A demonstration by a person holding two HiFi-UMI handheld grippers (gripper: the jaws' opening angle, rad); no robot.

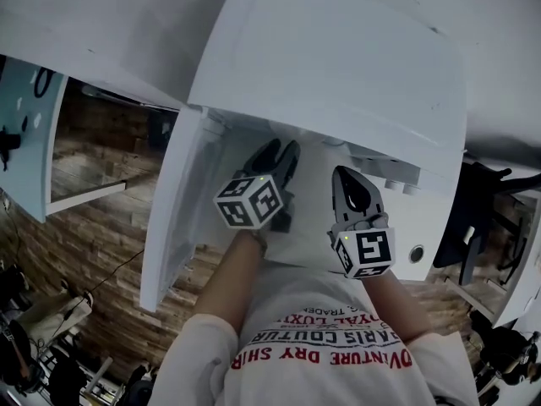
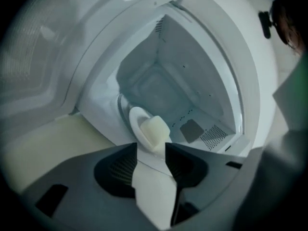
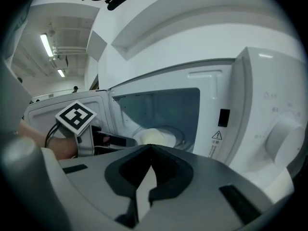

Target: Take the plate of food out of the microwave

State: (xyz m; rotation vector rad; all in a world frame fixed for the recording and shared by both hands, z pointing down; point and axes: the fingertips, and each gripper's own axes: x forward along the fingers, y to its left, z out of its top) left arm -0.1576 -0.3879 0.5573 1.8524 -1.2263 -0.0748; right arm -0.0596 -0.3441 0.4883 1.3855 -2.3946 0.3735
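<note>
The white microwave (image 1: 338,57) stands with its door (image 1: 173,210) swung open to the left. Inside, on the glass turntable, sits a white plate (image 2: 139,124) carrying a pale block of food (image 2: 155,131); the same plate (image 3: 154,137) shows in the right gripper view. My left gripper (image 2: 151,146) is open at the cavity mouth, its tips just short of the plate and nothing between them. In the head view this left gripper (image 1: 279,152) points into the opening. My right gripper (image 3: 151,147) is shut and empty, and in the head view the right gripper (image 1: 347,176) hangs in front of the microwave's right side.
The control panel with a dial (image 3: 284,134) and a warning label (image 3: 217,135) flanks the cavity on the right. The open door (image 2: 38,57) stands to the left of my left gripper. A wooden floor (image 1: 93,269) and furniture lie below.
</note>
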